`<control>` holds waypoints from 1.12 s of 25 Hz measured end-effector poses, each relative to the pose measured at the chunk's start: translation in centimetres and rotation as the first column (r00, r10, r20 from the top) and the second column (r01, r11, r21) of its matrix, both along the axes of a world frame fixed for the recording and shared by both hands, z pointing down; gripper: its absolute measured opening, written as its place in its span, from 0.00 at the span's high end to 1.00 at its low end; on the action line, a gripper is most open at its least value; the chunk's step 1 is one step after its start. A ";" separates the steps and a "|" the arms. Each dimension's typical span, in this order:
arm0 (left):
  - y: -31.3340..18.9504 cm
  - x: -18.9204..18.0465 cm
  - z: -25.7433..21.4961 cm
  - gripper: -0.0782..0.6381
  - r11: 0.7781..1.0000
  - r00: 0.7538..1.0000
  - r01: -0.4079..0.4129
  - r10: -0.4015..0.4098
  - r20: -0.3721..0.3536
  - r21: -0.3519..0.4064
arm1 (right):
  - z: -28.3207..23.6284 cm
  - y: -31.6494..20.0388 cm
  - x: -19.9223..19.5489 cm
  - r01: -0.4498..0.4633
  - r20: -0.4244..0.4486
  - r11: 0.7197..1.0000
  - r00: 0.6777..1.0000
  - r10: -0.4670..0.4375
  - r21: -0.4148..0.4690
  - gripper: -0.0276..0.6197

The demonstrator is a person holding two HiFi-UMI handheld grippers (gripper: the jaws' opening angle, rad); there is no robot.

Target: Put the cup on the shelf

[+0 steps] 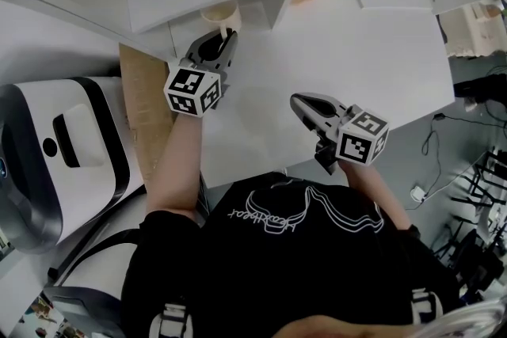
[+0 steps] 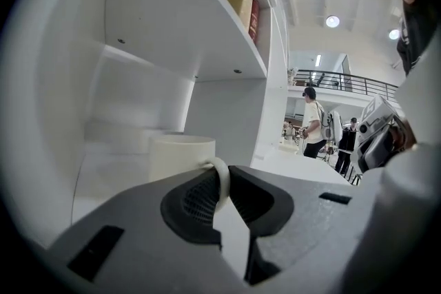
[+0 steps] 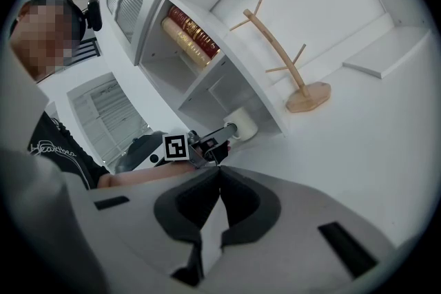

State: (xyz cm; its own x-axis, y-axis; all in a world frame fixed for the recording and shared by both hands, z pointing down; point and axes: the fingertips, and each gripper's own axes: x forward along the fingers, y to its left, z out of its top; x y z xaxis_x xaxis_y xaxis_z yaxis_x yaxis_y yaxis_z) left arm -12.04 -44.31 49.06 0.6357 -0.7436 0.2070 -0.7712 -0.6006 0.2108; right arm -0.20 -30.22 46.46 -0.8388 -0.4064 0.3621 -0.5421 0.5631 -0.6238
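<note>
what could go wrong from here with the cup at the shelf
1. The left gripper pinches only the thin handle of the cup, so the cup may swivel or slip in that grip.
2. In the right gripper view the cup sits near the front of the lower compartment of the shelf. Let go there, it could be dragged back out if the handle catches as the jaws withdraw.
</note>
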 end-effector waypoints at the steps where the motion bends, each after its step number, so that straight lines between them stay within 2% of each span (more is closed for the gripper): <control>1: -0.1 -0.1 0.2 0.84 1.000 1.000 0.006 -0.006 0.002 -0.007 | 0.0 -0.1 0.0 0.000 0.000 1.000 1.000 0.000 0.000 0.95; 16: -1.8 -0.5 1.4 0.83 0.995 0.998 0.052 -0.049 0.035 -0.079 | 0.0 -0.1 0.4 0.017 0.003 1.000 1.000 -0.017 0.012 0.95; 23: -0.8 0.0 1.3 0.69 0.994 0.998 0.051 -0.045 0.054 -0.099 | -0.4 0.7 1.0 0.018 0.011 1.000 1.000 -0.018 0.022 0.95; 25: -0.3 0.0 1.4 0.69 0.994 0.997 0.046 -0.039 0.065 -0.104 | -0.4 1.1 1.2 0.018 0.012 1.000 1.000 -0.018 0.025 0.95; 28: 0.3 0.0 2.1 0.69 0.996 0.993 0.012 -0.001 0.121 -0.093 | -0.3 1.8 1.5 0.020 0.010 1.000 1.000 -0.020 0.022 0.95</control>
